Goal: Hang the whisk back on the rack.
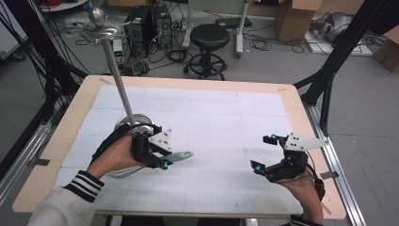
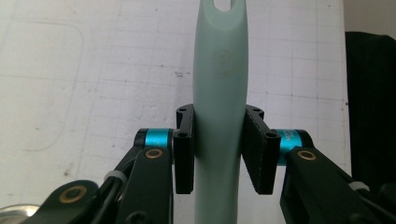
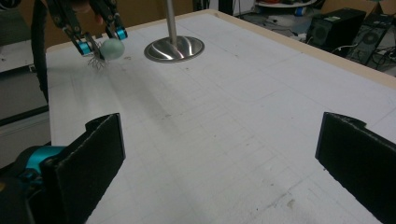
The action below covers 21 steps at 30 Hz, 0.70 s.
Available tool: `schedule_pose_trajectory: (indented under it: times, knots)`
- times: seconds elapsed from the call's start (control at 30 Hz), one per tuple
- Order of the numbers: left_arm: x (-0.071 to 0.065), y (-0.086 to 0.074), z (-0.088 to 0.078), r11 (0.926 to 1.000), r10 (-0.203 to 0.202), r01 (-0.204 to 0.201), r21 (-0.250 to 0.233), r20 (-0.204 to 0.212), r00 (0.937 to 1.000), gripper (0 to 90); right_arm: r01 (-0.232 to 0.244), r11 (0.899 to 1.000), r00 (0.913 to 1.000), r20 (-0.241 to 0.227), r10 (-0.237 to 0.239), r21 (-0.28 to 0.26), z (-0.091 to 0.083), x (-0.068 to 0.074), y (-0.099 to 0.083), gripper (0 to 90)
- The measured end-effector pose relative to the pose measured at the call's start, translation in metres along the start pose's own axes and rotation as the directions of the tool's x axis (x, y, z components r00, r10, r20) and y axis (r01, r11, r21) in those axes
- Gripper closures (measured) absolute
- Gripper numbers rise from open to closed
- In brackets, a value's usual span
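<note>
Holding the pale green whisk handle (image 2: 219,88) across its mid-length, the left gripper (image 1: 160,155) has its jaws closed flat against both sides of it, the pads pressing on the smooth plastic with the hanging hole at the far end pointing away from the hand. The whisk (image 1: 176,157) sits just above the left-front part of the tabletop (image 1: 221,117), its wire loops trailing back under the hand, and they look springy enough to snag or flex if dragged across the mat. The handle seems light, stiff and somewhat slick, so a grip on its thicker middle, as now, should keep it from swivelling; closer to the tapered tip it would likely slip. Just behind the left gripper stands the metal stand (image 1: 113,70), its round base (image 3: 174,48) resting on the mat and its pole leaning up to a small dish and ball; that base and pole are the nearest things to bump. The right gripper (image 1: 266,153) hangs over the right-front of the tabletop with its jaws wide apart and nothing between them. Between the two grippers the gridded mat lies bare, giving free room toward the centre and the far edge, while the wooden rim runs close on the left.
</note>
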<state>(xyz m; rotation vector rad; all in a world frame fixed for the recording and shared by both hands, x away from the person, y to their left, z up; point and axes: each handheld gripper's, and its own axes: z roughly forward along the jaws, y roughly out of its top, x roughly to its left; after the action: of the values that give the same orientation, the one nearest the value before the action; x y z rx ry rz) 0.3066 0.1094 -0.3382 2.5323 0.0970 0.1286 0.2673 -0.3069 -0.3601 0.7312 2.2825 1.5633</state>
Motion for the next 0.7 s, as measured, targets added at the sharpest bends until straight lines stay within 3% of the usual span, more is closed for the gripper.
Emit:
schedule_pose_trajectory:
  times: [0.27, 0.43, 0.7]
  knots:
    - [0.002, -0.007, -0.032, 0.9966, -0.031, 0.029, -0.077, -0.024, 0.9992, 67.8, -0.004, 1.0, 1.0, 0.003, 0.004, -0.001, 0.0, 0.0, 0.0, 0.4]
    - [0.005, -0.014, -0.051, 0.9891, -0.062, 0.056, -0.136, -0.045, 0.997, 67.9, -0.004, 1.0, 1.0, 0.001, 0.004, 0.003, 0.0, 0.0, 0.0, 0.4]
    - [0.007, -0.022, -0.083, 0.9806, -0.084, 0.066, -0.185, -0.092, 0.9922, 67.9, -0.005, 1.0, 1.0, 0.001, 0.005, 0.003, 0.0, -0.001, -0.001, 0.4]
